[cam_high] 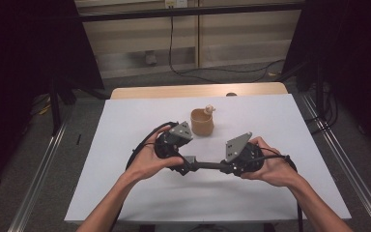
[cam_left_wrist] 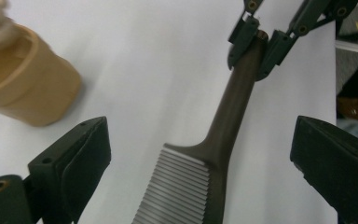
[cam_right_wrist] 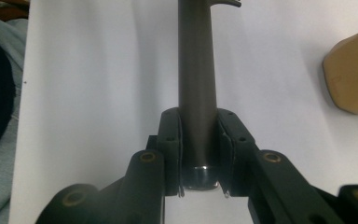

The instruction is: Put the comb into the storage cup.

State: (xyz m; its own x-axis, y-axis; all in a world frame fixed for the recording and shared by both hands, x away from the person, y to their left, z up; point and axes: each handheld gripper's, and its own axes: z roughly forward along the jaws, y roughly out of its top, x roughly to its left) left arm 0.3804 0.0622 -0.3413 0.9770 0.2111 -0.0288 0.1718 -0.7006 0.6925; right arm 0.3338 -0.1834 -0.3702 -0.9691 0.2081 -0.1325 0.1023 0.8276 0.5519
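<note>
A dark comb [cam_high: 207, 165] lies level between my two grippers, low over the white sheet [cam_high: 125, 125]. My right gripper [cam_right_wrist: 198, 140] is shut on the end of the comb's round handle [cam_right_wrist: 196, 70]. My left gripper [cam_left_wrist: 200, 140] stands open, its jaws wide apart on either side of the comb's toothed end [cam_left_wrist: 177, 191] without touching it. In the left gripper view the right gripper [cam_left_wrist: 256, 42] shows clamped on the handle tip. A tan cup [cam_high: 202, 122] with a small pale thing at its rim stands just beyond the left gripper [cam_high: 187, 166].
The white sheet covers most of a wooden table [cam_high: 174, 91]. Bare sheet lies left, right and in front of the hands. Metal rails [cam_high: 43, 159] run along both sides of the table, and cables lie on the floor behind.
</note>
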